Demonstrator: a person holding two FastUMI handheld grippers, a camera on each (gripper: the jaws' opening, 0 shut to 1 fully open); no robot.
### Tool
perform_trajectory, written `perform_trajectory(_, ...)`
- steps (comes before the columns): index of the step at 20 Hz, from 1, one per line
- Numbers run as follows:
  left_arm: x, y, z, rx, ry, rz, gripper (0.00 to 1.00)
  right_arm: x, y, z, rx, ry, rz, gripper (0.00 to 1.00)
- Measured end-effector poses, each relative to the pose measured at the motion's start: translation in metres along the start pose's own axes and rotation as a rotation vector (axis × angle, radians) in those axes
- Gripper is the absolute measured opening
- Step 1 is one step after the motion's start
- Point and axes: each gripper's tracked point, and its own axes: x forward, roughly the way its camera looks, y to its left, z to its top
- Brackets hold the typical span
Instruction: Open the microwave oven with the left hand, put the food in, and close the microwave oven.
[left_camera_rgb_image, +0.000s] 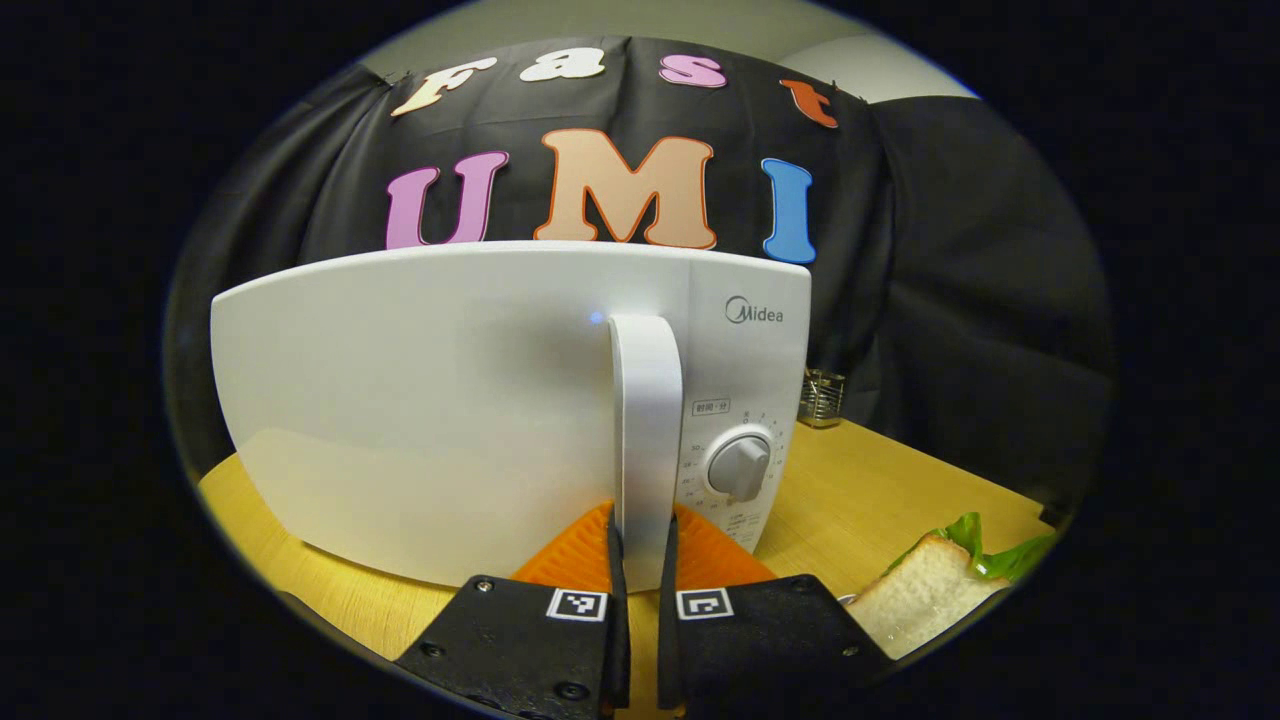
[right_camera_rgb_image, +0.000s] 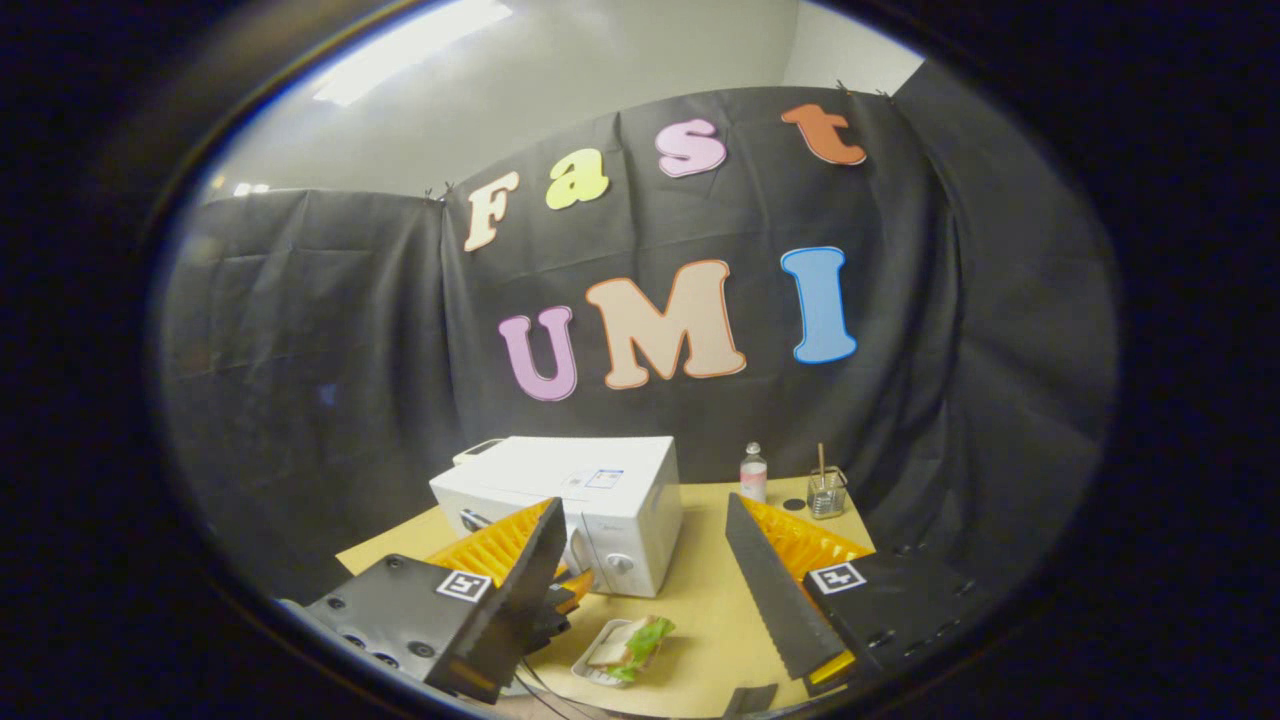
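The left gripper (left_camera_rgb_image: 640, 545) pinches the one handle (left_camera_rgb_image: 646, 420) of the one microwave (right_camera_rgb_image: 575, 505), and the right gripper (right_camera_rgb_image: 640, 575) hangs spread wide above one sandwich (right_camera_rgb_image: 630, 645) in its tray (right_camera_rgb_image: 590, 668), just before the microwave. Behind the microwave's right side stand one bottle (right_camera_rgb_image: 753, 472) and one glass jar (right_camera_rgb_image: 826, 492). All rest on a yellow wooden table (right_camera_rgb_image: 700, 590) before a black cloth wall (right_camera_rgb_image: 300, 330).

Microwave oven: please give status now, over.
Left gripper shut on door handle. Microwave door closed. Right gripper open, above sandwich. Nothing blocking.
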Motion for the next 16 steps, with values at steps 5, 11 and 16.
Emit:
perform_trajectory(5,-0.001,0.0,0.0,-0.007,-0.018,-0.003,0.11,-0.003,-0.003,-0.004,-0.008,-0.002,-0.027,0.91)
perform_trajectory(11,-0.071,-0.003,-0.011,-0.02,-0.031,-0.06,0.13,-0.009,-0.003,-0.03,-0.015,0.022,-0.027,0.91)
perform_trajectory(16,-0.118,0.008,-0.018,-0.003,-0.024,-0.035,0.18,-0.027,0.008,-0.044,-0.051,-0.006,-0.038,0.99)
